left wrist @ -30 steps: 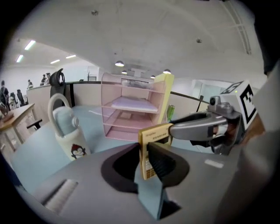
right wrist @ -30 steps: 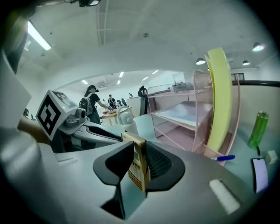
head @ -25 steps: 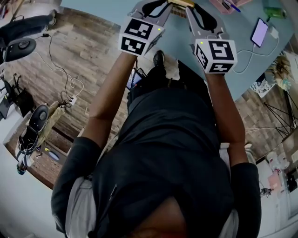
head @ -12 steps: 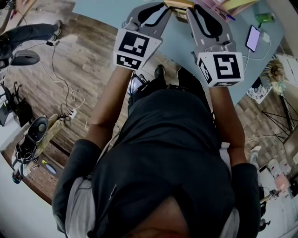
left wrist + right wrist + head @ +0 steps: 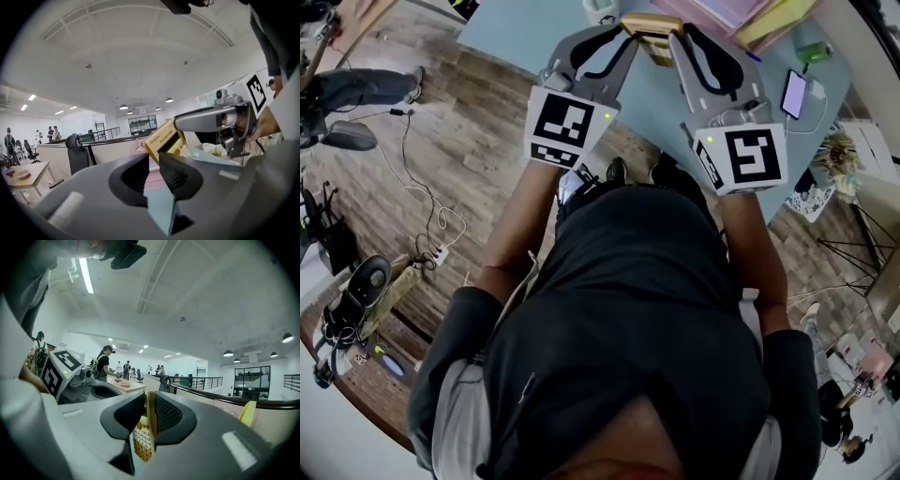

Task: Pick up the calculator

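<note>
The yellow calculator hangs in the air above the blue table, held between both grippers at the top of the head view. My left gripper is shut on its left end. My right gripper is shut on its right end. In the left gripper view the calculator sticks up tilted from the closed jaws, its display showing, with the right gripper behind it. In the right gripper view the calculator stands edge-on between the pads, its keys showing below, and the left gripper lies to the left.
On the table sit a phone on a white cable, a green object and pink and yellow folders. The person's torso fills the lower head view. Cables and chair bases lie on the wooden floor at left.
Both grippers have risen together with the calculator held between them. The table now looks farther below, and more of its far items show.
</note>
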`<state>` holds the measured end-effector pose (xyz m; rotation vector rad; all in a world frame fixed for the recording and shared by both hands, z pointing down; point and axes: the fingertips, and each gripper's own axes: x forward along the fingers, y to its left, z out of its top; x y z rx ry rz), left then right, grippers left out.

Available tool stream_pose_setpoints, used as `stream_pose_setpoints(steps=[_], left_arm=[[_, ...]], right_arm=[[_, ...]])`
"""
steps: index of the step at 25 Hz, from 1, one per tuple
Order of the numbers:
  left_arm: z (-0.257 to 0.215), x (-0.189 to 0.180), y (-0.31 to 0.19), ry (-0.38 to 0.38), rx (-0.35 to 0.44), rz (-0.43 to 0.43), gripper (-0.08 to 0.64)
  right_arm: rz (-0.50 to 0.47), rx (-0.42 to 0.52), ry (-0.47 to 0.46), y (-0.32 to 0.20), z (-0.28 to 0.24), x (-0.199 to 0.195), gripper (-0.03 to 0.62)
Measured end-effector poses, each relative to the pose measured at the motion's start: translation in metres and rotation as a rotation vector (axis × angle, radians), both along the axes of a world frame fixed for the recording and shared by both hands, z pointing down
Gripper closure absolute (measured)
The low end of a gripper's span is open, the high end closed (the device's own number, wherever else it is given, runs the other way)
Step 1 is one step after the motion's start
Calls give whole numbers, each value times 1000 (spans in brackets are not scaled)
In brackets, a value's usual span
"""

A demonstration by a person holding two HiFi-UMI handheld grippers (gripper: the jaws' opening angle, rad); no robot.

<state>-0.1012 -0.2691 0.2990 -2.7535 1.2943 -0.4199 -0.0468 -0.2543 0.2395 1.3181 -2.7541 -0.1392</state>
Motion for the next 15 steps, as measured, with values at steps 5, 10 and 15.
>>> stream_pose_setpoints(steps=[5,10,15], left_arm=[[-8,-8,8,2,27,4,434],[-10,-14,3,0,31,6,434],[-8,-18,0,2,28,-1,434]], right_arm=[[-3,22,9,9,-8,-8,522],[-6,16,13,3,-9,-14,522],[-9,1,6,-2,-5,-17,522]])
